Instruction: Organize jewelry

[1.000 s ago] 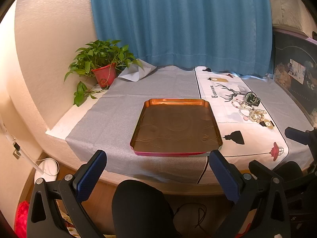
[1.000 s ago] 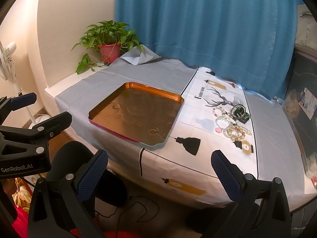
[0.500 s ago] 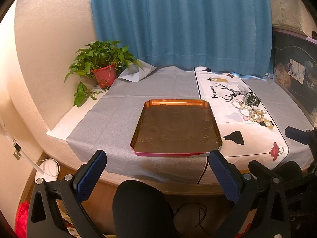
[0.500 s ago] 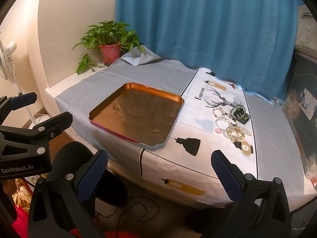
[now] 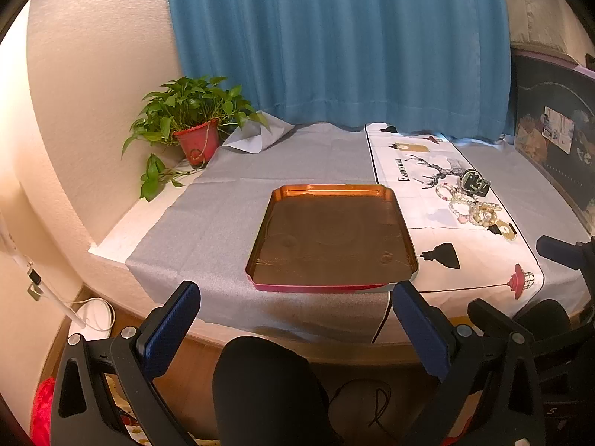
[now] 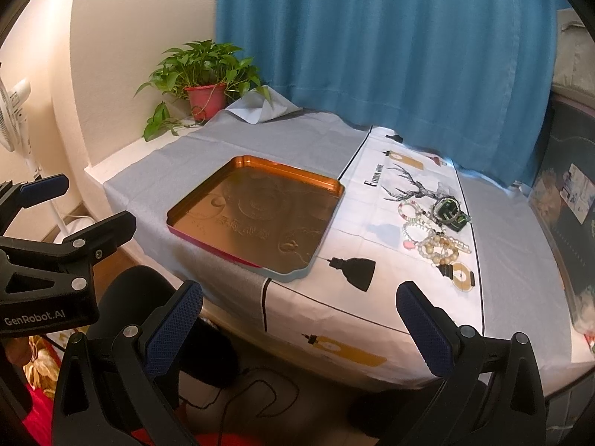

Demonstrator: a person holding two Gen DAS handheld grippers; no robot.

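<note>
An empty copper-coloured tray [image 5: 403, 230] [image 6: 336, 204] with a red rim lies on the grey tablecloth. A heap of jewelry [image 5: 470, 202] [image 6: 437, 230], bead bracelets, a dark watch and a gold pendant, lies on the white printed cloth to the tray's right. My left gripper [image 5: 297, 329] is open and empty, held below the table's front edge in front of the tray. My right gripper [image 6: 299, 329] is open and empty, also below the front edge, nearer the jewelry.
A potted plant [image 5: 193, 126] [image 6: 206, 81] stands at the back left corner by a blue curtain [image 5: 334, 44]. A dark panel [image 5: 554, 148] borders the table's right side. A fan [image 6: 15, 111] stands on the floor at the left. My knee [image 5: 264, 383] is under the table edge.
Both views have shifted very slightly; the grippers stay open and nothing on the table has moved.
</note>
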